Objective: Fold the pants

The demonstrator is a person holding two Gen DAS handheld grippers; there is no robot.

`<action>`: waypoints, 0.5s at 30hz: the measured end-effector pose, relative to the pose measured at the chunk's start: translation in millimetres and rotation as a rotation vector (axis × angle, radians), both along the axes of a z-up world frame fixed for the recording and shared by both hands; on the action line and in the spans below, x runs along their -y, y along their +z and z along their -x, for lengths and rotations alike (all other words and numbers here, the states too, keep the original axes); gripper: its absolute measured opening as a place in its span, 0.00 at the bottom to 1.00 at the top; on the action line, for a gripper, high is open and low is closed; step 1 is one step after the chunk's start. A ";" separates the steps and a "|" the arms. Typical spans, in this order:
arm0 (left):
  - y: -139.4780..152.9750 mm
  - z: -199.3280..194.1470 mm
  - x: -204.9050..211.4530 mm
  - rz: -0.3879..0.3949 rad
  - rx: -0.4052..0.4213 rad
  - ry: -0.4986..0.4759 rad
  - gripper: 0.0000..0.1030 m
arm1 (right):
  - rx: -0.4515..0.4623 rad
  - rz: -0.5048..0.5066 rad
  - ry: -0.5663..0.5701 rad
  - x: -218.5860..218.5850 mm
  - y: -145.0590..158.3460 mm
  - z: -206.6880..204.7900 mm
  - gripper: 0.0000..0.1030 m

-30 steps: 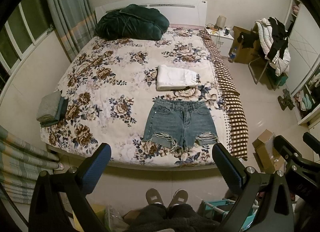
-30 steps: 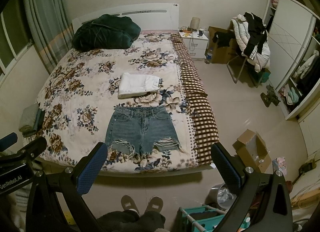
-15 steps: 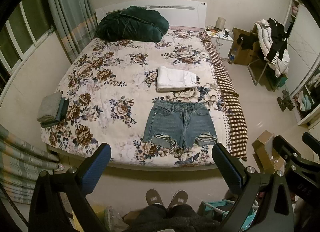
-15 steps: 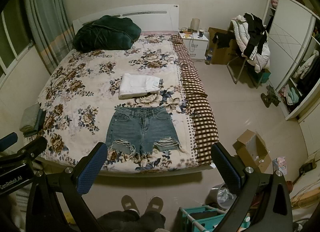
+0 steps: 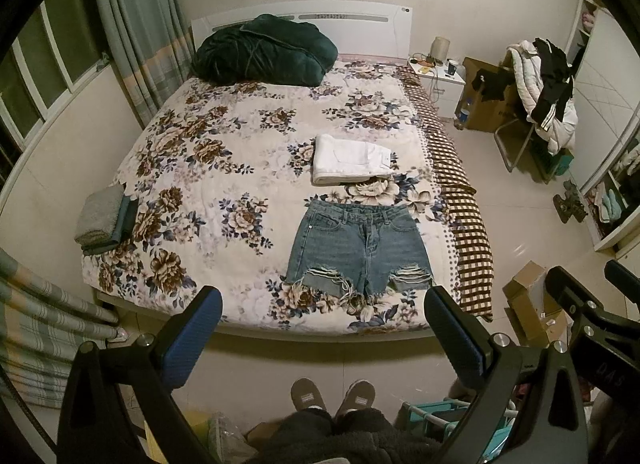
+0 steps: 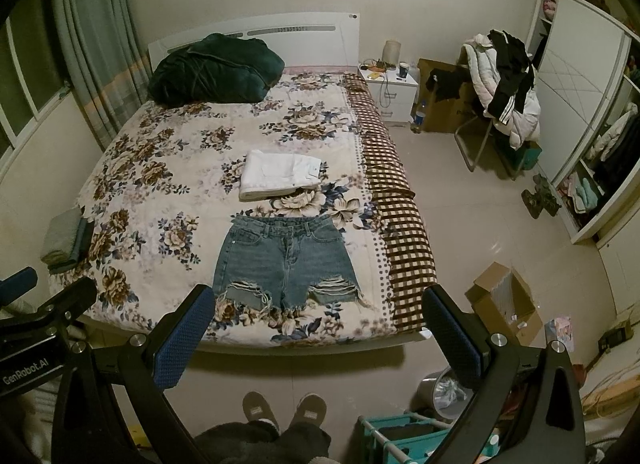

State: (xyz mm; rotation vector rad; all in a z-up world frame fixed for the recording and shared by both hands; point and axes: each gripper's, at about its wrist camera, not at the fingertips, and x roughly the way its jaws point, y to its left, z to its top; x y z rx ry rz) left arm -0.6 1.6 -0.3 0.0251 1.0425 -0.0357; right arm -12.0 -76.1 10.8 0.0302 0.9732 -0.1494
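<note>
One pair of frayed blue denim shorts (image 5: 360, 250), unfolded. Lies flat, front up, on the floral-quilted bed (image 5: 192, 167), near its foot edge and toward its checked border, waistband pointing to the headboard, ripped hems nearest. Stops just short of a folded white garment (image 5: 348, 159) further up the bed. Shows no shift or crease against a second ago, so probably no fold begun. Well off the bed's foot: left gripper (image 5: 322, 298) spread wide, empty; right gripper (image 6: 319, 296) equally wide, empty.
</note>
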 end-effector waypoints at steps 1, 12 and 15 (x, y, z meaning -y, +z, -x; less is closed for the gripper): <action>0.0 0.1 0.0 -0.001 0.000 0.000 1.00 | -0.001 -0.001 0.000 0.5 -1.1 1.0 1.00; 0.1 0.6 -0.2 0.001 0.003 0.000 1.00 | -0.001 -0.001 0.000 -2.4 1.8 -0.3 1.00; 12.7 -14.1 -1.7 0.002 -0.007 0.000 1.00 | -0.002 -0.001 0.000 -5.8 3.2 -3.7 1.00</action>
